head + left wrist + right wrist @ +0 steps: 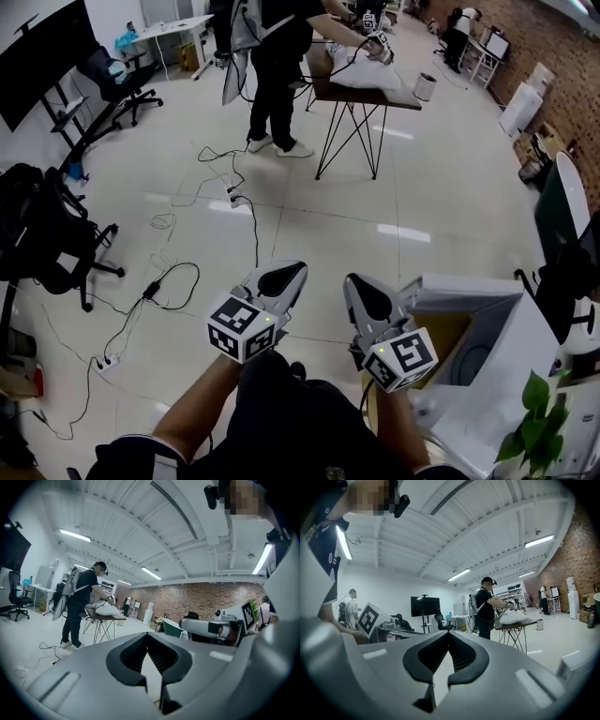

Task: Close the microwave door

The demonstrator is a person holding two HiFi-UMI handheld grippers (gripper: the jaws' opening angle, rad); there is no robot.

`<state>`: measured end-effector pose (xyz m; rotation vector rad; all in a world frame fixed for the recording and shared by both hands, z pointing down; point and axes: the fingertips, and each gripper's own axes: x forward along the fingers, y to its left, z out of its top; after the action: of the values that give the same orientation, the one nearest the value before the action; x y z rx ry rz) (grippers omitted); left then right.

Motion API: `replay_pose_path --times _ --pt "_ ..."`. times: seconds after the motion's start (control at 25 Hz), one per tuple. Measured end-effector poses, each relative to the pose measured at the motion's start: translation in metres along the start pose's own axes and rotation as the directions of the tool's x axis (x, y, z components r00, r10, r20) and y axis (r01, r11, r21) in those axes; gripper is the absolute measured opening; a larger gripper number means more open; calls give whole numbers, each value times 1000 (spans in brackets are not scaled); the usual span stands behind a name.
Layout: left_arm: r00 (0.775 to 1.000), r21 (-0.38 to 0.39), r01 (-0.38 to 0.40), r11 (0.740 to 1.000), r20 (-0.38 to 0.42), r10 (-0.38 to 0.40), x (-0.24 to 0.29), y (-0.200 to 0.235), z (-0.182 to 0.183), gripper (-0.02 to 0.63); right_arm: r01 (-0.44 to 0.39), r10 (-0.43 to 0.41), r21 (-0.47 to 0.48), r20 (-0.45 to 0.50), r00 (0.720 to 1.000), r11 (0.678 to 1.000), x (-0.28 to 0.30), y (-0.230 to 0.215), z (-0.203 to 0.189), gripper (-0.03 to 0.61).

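Nothing done yet, by the look of it. The microwave [527, 349] sits just beside the right gripper [357, 282], its door [457, 292] apparently swung open. Right gripper and left gripper [287, 273] both hover off it, jaws pinched together on nothing.

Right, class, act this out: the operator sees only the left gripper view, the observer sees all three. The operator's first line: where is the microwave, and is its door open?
Observer: The head view shows the microwave at lower right, beside the right gripper. Its door stands swung open.
Operator: Is the right gripper gripping that door?
Observer: No. The right gripper view shows its jaws together with nothing between them.
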<state>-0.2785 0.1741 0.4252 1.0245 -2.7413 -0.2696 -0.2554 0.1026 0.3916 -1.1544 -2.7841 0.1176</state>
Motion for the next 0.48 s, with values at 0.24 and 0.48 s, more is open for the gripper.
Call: replay_pose_path --times 0.24,0.48 --pt "995 -8 95 995 -24 -96 49 8 3 12 51 -51 -6 -2 999 999 9 -25 3 0" --pt "967 16 254 967 -38 -253 112 8 15 12 149 -148 -21 24 989 989 23 -56 13 2"
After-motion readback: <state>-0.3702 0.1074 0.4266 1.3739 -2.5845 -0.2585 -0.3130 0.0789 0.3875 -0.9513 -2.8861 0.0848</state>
